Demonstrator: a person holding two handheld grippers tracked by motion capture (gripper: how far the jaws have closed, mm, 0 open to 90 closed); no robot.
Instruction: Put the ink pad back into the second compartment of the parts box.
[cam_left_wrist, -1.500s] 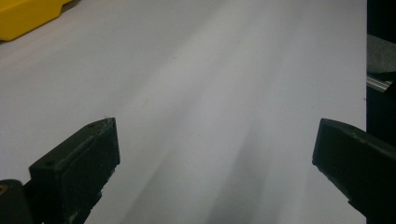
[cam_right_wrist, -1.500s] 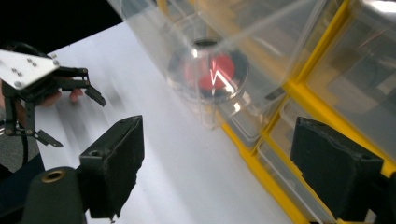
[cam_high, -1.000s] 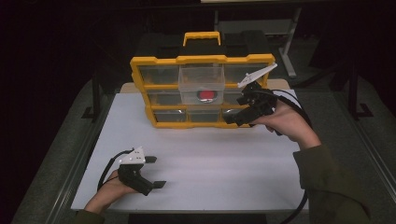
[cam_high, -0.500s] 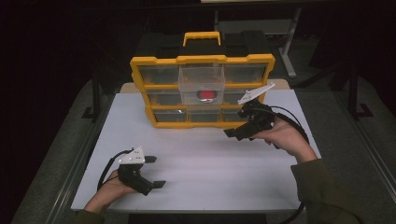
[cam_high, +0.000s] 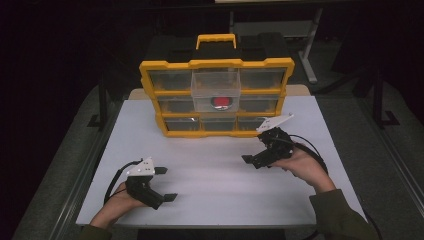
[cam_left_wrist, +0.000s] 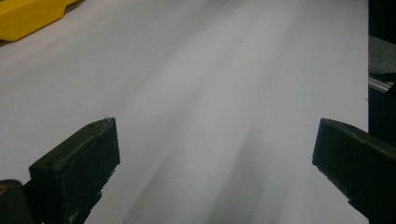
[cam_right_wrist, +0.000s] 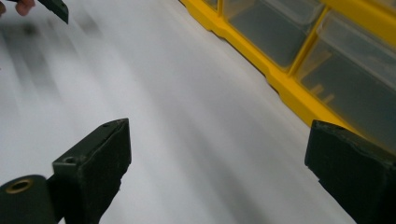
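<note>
Two hand-held grippers are seen over the white table (cam_high: 215, 190), and both are held with jaws spread wide and nothing between them. The yellow organizer (cam_high: 216, 97) stands upright at the far middle of the table, its long axis running left to right, with one clear drawer (cam_high: 216, 90) pulled out toward the near side from the middle column; something red (cam_high: 220, 102) is visible just below that drawer, too small to identify. The right hand-held gripper (cam_high: 255, 161) is placed nearer the organizer, just near and right of its lower right corner, jaws pointed left across the table. In the right gripper view, the bottom row of clear drawers (cam_right_wrist: 275, 28) lies close at far right. The left hand-held gripper (cam_high: 162, 184) rests at the near left edge, well apart from the organizer. Any reach for the open drawer is judged to fall to the right hand, going far and left.
</note>
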